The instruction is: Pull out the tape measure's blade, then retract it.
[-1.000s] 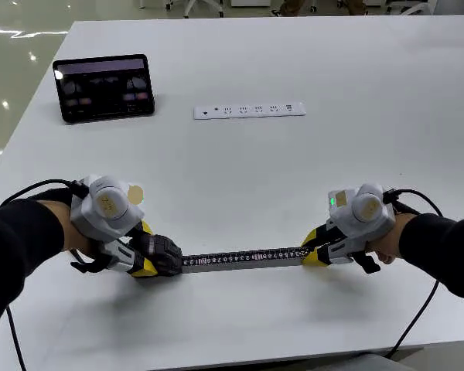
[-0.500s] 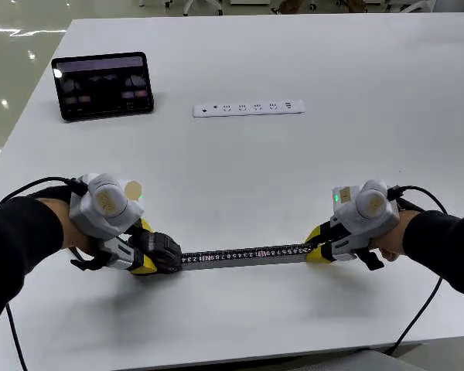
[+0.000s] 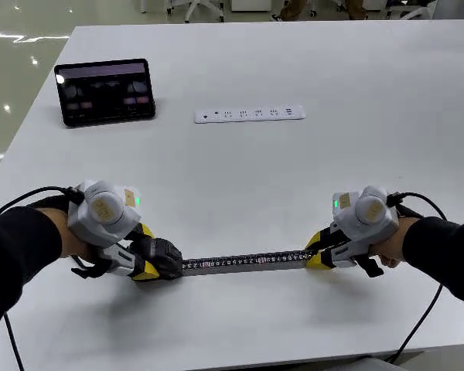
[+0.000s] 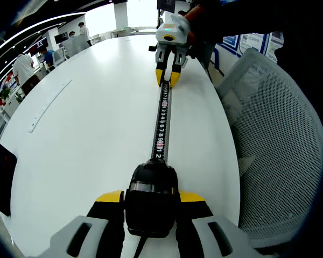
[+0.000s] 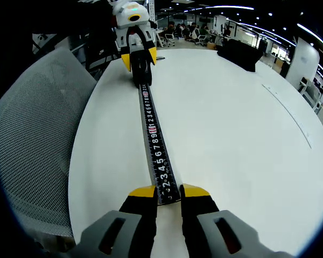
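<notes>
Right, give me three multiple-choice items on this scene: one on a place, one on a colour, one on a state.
1. In the head view, the tablet lies where relative to the power strip? A. left of it B. right of it C. on it
2. The tape measure case is: A. red B. black C. white
3. The blade is: A. fully retracted B. pulled out from the case C. snapped in two
Key: 1 A, the tablet sits left of the power strip; 2 B, black body between the left hand-held gripper's yellow tips; 3 B, the numbered blade runs from the case to the right hand-held gripper, shut on its end.
</notes>
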A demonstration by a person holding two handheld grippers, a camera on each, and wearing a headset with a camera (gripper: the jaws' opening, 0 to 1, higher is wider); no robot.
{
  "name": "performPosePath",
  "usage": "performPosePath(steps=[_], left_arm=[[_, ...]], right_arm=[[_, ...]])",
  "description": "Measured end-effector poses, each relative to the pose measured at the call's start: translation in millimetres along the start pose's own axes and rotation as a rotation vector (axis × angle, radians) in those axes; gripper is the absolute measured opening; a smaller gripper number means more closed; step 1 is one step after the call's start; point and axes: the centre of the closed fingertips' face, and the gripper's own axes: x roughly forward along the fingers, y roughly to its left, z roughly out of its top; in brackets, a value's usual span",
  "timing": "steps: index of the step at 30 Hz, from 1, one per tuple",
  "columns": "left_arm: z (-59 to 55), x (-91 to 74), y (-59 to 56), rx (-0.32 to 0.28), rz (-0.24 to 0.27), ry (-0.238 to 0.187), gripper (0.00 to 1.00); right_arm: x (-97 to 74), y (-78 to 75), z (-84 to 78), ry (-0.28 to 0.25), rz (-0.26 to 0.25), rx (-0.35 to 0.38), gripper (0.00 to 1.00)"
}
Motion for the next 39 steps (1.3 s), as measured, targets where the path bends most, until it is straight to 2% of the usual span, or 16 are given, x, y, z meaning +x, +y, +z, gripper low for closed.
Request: performPosePath(steps=[9, 15, 18, 19, 21, 22, 23, 24, 27, 28, 30, 31, 33, 34, 37, 39], left_arm=[[0.4, 1.2, 0.3, 0.015, 0.002, 0.015, 0.32], [-1.7, 2.4, 1.8, 0.040, 0.009, 0.049, 0.32], [-1.8, 2.6, 3.4, 0.036, 0.022, 0.037, 0.33], [-1.7, 1.7, 3.8, 0.039, 0.035, 0.022, 0.33], [-2.1, 0.6, 6.5, 0.046, 0.057, 0.006, 0.35], [-3.7, -1.8, 10.6, 0.022, 0.079, 0.007, 0.37], [-3.7, -2.9, 13.2, -0.014, 0.100, -0.006, 0.39], [-3.2, -4.3, 15.7, -0.048, 0.119, -0.024, 0.42], [2.0, -14.5, 28.0, -0.151, 0.213, -0.119, 0.55], [0.9, -17.5, 30.5, -0.197, 0.233, -0.136, 0.59], [-5.0, -25.6, 36.1, -0.281, 0.280, -0.159, 0.71], [-9.8, -29.2, 38.0, -0.310, 0.304, -0.153, 0.77], [-15.9, -37.7, 42.7, -0.367, 0.342, -0.185, 0.88], [-16.4, -42.0, 44.4, -0.396, 0.357, -0.217, 0.90], [-4.0, -57.6, 37.0, -0.439, 0.339, -0.415, 0.95], [-16.6, -62.7, 36.5, -0.450, 0.381, -0.391, 1.00]], right_arm=[[-0.3, -0.2, 0.2, 0.008, -0.001, 0.002, 0.12], [-0.5, -0.4, 0.0, 0.012, 0.002, -0.006, 0.12], [-0.4, -0.3, 0.3, 0.010, -0.001, -0.005, 0.12], [0.0, -1.6, 1.5, 0.015, -0.011, 0.023, 0.13], [0.4, -1.5, 1.9, 0.032, -0.014, 0.016, 0.14], [0.7, -1.3, 1.8, 0.046, -0.024, -0.007, 0.14], [0.8, -1.0, 2.3, 0.046, -0.030, -0.005, 0.14], [0.2, -7.5, 3.4, 0.036, -0.076, 0.009, 0.18], [-3.8, -13.5, 9.6, -0.009, -0.127, 0.043, 0.31], [-6.0, -16.2, 12.4, -0.028, -0.148, 0.054, 0.34], [-12.7, -18.6, 15.3, -0.054, -0.179, 0.071, 0.39], [-15.5, -18.7, 16.5, -0.066, -0.187, 0.075, 0.40], [-24.1, -19.6, 20.5, -0.104, -0.220, 0.074, 0.42], [-27.5, -20.3, 20.0, -0.112, -0.233, 0.076, 0.43], [-42.9, -21.4, 17.1, -0.153, -0.288, 0.109, 0.48], [-51.0, -20.3, 14.3, -0.177, -0.311, 0.145, 0.53]])
